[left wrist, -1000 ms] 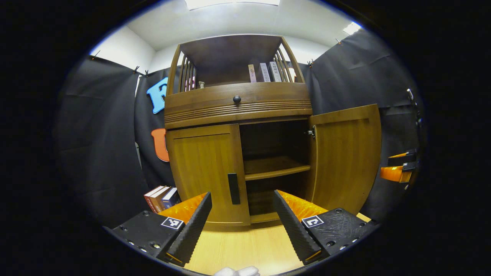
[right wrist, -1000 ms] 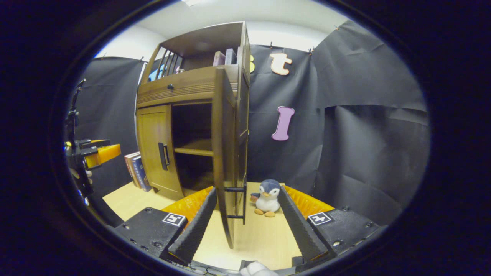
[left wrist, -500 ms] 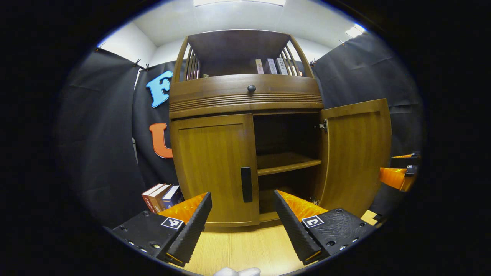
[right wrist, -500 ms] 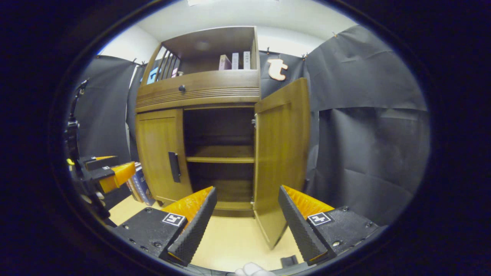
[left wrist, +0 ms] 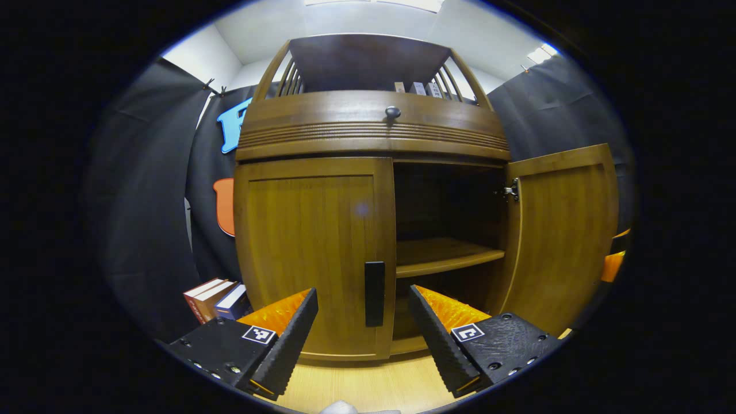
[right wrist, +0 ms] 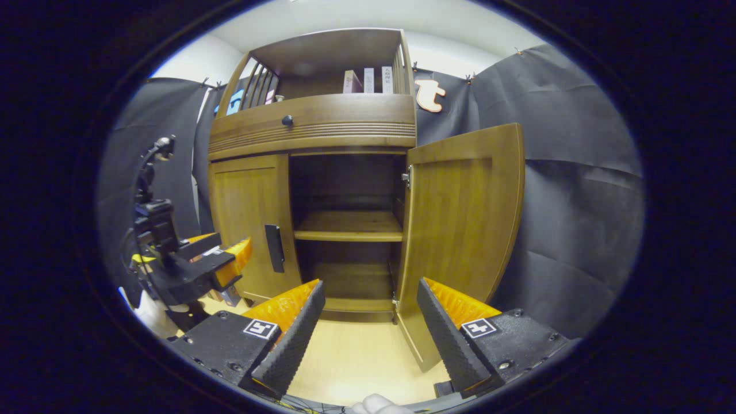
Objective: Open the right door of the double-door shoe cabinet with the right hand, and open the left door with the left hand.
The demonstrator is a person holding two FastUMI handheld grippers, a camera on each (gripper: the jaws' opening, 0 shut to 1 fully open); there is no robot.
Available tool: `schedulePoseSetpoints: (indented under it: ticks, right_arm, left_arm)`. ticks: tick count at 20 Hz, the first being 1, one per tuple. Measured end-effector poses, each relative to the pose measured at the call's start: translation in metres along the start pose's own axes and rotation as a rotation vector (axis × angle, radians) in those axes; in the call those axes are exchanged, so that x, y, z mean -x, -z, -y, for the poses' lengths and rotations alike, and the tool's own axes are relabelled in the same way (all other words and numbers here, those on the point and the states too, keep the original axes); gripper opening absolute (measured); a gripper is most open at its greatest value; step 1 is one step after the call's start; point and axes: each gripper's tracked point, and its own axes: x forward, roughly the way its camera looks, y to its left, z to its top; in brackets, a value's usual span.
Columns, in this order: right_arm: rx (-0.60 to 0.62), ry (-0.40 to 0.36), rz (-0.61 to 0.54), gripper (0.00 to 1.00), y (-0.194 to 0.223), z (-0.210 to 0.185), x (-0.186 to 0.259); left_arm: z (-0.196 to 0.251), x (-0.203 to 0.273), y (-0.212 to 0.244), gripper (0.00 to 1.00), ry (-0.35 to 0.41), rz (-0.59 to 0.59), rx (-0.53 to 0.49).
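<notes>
Standing: the shoe cabinet [left wrist: 368,126] is on the light wood floor [right wrist: 351,362], in front of the black booth wall.
Right door: the right door [right wrist: 460,230] is swung wide open, and its inside face shows.
Left door: the left door [left wrist: 313,253] is shut flat, with its black handle [left wrist: 374,293] near its inner edge.
Inside: a wooden shelf [right wrist: 348,225] crosses the dark space.
Left gripper: the left gripper [left wrist: 362,328] points at the black handle, close in front of it. Its jaws are wide apart and hold nothing.
Right gripper: the right gripper [right wrist: 371,330] is near the open door's bottom edge. Its jaws are wide apart and hold nothing.
Beside: some books [left wrist: 215,296] stand on the floor left of the cabinet.
Top: more books [right wrist: 368,80] stand on the top shelf.
</notes>
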Motion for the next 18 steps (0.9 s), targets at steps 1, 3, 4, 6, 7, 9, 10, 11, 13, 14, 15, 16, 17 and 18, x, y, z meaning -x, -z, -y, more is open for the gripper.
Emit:
schedulePoseSetpoints:
  ticks: [1,3,4,6,7,9,10,11,13,14,15,16,17,18]
  right_arm:
    - [0.009,0.006,-0.004,1.00,-0.002,0.001,0.000]
    - [0.028,0.017,-0.005,1.00,-0.010,0.001,-0.001]
    - [0.033,0.021,-0.012,1.00,-0.014,-0.002,-0.005]
    - [0.031,0.023,-0.021,1.00,-0.016,-0.005,-0.008]
    - [0.035,0.029,-0.026,1.00,-0.015,-0.003,-0.007]
    - [0.034,0.045,-0.036,1.00,-0.013,0.002,-0.005]
    - [0.029,0.051,-0.041,1.00,-0.011,0.004,-0.004]
    - [0.025,0.060,-0.044,1.00,-0.011,0.006,-0.004]
    - [0.015,0.069,-0.050,1.00,-0.011,0.009,-0.004]
    - [0.012,0.073,-0.049,1.00,-0.011,0.011,-0.004]
    - [0.011,0.076,-0.050,1.00,-0.012,0.010,-0.004]
    - [0.012,0.075,-0.051,1.00,-0.011,0.008,-0.004]
    - [0.012,0.070,-0.054,1.00,-0.010,0.006,-0.004]
    - [0.014,0.064,-0.054,1.00,-0.011,0.003,-0.004]
  left_arm:
    - [-0.001,-0.014,0.004,0.95,-0.001,0.001,0.008]
    - [0.000,-0.042,0.012,0.95,-0.003,-0.002,0.015]
    - [0.002,-0.056,0.017,0.95,0.001,-0.005,0.016]
    - [0.006,-0.079,0.027,0.95,0.012,-0.017,0.001]
    - [0.008,-0.090,0.036,0.95,0.017,-0.034,-0.002]
    - [0.013,-0.105,0.049,0.92,0.028,-0.062,-0.005]
    - [0.012,-0.108,0.054,0.79,0.031,-0.066,-0.007]
    - [0.011,-0.115,0.057,0.70,0.019,-0.065,-0.008]
    - [0.016,-0.120,0.065,0.54,0.034,-0.084,0.004]
    - [0.019,-0.114,0.066,0.46,0.046,-0.087,0.011]
    - [0.022,-0.131,0.068,0.40,0.053,-0.087,0.016]
    - [0.020,-0.127,0.066,0.34,0.056,-0.089,0.013]
    - [0.017,-0.119,0.066,0.34,0.062,-0.088,0.011]
    - [0.017,-0.121,0.065,0.39,0.067,-0.083,0.007]
